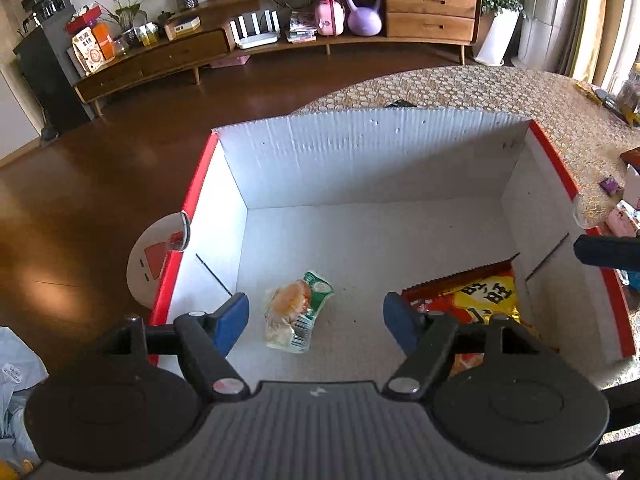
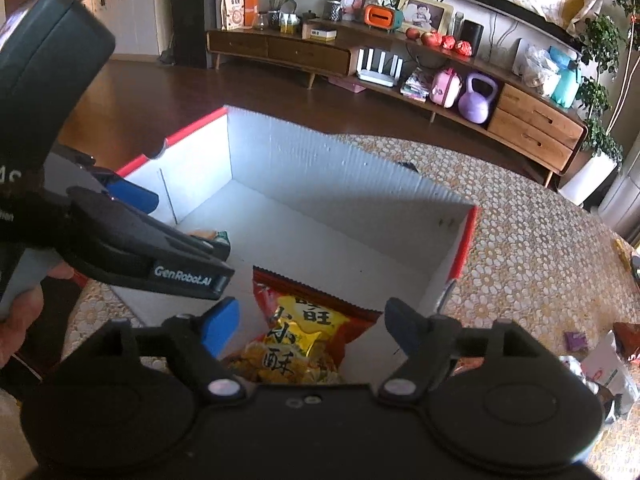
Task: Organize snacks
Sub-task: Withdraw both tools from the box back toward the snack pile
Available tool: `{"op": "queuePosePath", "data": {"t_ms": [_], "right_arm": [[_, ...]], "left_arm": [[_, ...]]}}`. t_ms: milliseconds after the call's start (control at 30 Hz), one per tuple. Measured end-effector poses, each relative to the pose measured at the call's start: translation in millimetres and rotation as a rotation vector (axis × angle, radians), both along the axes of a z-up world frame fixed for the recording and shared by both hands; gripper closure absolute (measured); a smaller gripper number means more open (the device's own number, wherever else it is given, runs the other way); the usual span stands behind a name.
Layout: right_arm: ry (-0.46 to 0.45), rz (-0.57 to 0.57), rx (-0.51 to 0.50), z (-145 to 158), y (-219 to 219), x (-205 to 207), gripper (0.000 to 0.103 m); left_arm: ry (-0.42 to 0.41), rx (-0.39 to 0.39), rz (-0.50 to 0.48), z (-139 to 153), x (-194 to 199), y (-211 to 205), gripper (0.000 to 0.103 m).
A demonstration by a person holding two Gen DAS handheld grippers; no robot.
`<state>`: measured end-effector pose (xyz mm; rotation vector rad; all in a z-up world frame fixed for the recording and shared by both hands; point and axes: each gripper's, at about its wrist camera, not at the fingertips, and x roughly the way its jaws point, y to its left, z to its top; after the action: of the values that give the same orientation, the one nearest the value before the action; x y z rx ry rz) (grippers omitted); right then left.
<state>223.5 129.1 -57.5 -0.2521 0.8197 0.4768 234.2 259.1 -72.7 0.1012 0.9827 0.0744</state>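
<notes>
A white cardboard box (image 1: 360,160) with red rims stands on the table; it also shows in the right wrist view (image 2: 320,168). On its floor lie a small green-and-clear bread packet (image 1: 296,312) and a red-and-yellow snack bag (image 1: 472,300), which also shows in the right wrist view (image 2: 296,340). My left gripper (image 1: 316,316) is open and empty, above the bread packet inside the box. My right gripper (image 2: 312,324) is open and empty, just above the red-and-yellow bag. The left gripper's body (image 2: 120,232) shows at the left of the right wrist view.
The table has a beige patterned cloth (image 2: 540,240). More small snack packets (image 2: 576,340) lie on it at the right, and also show in the left wrist view (image 1: 610,186). A white round stool (image 1: 152,264) stands left of the box. A wooden sideboard (image 1: 280,40) lines the far wall.
</notes>
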Motion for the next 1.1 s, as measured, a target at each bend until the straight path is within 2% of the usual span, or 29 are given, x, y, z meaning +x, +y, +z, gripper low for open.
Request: {"op": "queuePosePath", "data": {"t_ms": [600, 667, 733, 867, 1100], "right_arm": [[-0.081, -0.016, 0.071, 50.0, -38.1, -43.9, 0.003], [-0.098, -0.021, 0.074, 54.3, -43.9, -49.6, 0.003], [-0.105, -0.027, 0.082, 58.7, -51.7, -54.0, 0.002], [-0.114, -0.040, 0.103, 66.1, -68.0, -64.6, 0.001], [-0.132, -0.067, 0.141, 75.5, -111.5, -87.7, 0.000]], "left_arm": [[-0.121, -0.039, -0.001, 54.4, -46.2, -22.9, 0.028], [-0.137, -0.042, -0.004, 60.7, -51.4, -28.4, 0.026], [-0.160, -0.041, -0.010, 66.5, -57.0, -34.9, 0.019], [-0.191, -0.037, -0.024, 77.5, -68.8, -49.1, 0.019], [-0.229, -0.078, -0.060, 92.0, -92.1, -78.6, 0.019]]}}
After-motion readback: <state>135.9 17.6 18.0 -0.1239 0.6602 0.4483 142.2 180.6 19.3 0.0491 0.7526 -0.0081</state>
